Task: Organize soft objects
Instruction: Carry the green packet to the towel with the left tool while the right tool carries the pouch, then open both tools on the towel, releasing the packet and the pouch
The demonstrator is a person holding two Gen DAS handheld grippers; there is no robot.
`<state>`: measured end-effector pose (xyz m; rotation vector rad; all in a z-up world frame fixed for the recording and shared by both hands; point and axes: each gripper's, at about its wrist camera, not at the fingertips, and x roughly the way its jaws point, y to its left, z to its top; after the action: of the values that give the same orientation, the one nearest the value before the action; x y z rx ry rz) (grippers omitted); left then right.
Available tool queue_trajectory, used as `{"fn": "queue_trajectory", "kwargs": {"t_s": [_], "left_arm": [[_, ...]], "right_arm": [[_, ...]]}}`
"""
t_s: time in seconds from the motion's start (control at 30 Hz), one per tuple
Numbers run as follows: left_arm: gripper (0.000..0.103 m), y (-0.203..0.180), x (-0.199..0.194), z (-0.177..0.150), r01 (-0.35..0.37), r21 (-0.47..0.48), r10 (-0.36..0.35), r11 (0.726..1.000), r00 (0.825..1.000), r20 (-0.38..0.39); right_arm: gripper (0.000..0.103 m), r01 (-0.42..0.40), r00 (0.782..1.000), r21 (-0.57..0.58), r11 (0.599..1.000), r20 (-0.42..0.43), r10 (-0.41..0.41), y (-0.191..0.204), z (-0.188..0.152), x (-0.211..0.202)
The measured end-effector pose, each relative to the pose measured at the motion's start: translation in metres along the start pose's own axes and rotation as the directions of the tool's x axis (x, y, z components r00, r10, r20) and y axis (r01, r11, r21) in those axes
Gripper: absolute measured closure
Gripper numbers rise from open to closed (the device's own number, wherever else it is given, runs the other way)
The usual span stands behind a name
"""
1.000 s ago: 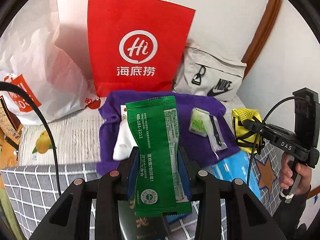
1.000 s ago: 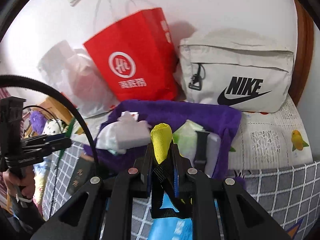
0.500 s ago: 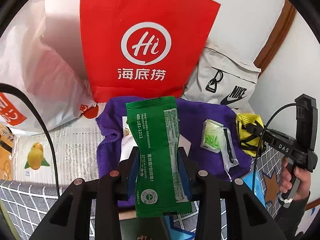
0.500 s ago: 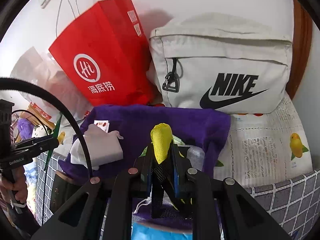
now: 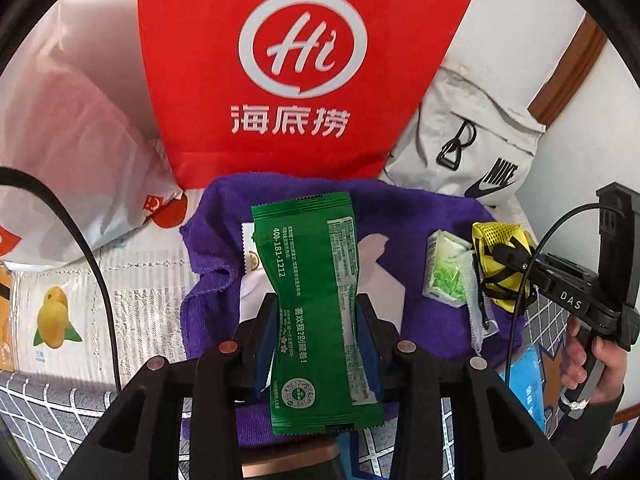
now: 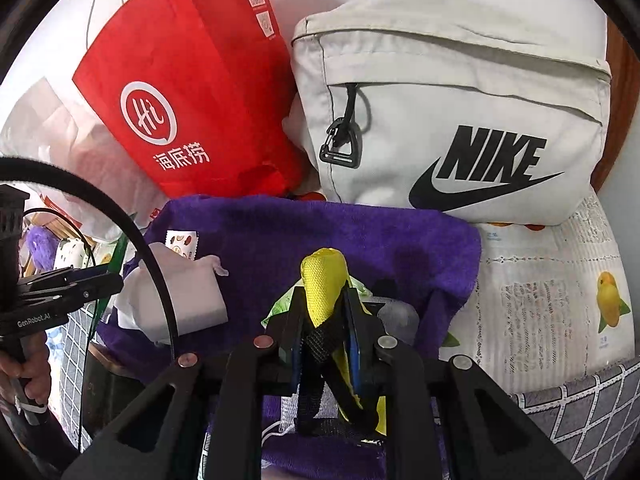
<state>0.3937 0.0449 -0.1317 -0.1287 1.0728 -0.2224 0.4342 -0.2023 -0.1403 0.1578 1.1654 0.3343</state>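
Jaws pinch green sachet (image 5: 316,304); R: yellow mesh pouch (image 6: 325,284).

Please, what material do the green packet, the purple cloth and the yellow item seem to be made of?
Green packet: likely glossy plastic film; it shines and has serrated sealed ends. Purple cloth: soft, matte terry or microfiber by its fuzzy surface. Yellow item: woven mesh fabric, with visible small holes and black straps. These are guesses from appearance only.
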Motion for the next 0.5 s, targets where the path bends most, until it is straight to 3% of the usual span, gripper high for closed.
{"fn": "queue_trajectory", "kwargs": {"t_s": [0.17, 0.5], "left_arm": [[0.042, 0.001, 0.014, 0.003, -0.01, -0.006, 0.009, 1.0, 0.998, -0.064], [0.033, 0.003, -0.016, 0.003, -0.039, -0.021, 0.039, 0.999, 0.999, -0.017]], "right_arm": [[0.048, -0.005, 0.999, -0.044, 0.999, -0.036, 0.003, 0.008, 0.0, 0.014], [0.044, -0.035, 0.999, 0.01, 0.999, 0.001, 0.035, 0.012, -0.002, -0.015]]}}
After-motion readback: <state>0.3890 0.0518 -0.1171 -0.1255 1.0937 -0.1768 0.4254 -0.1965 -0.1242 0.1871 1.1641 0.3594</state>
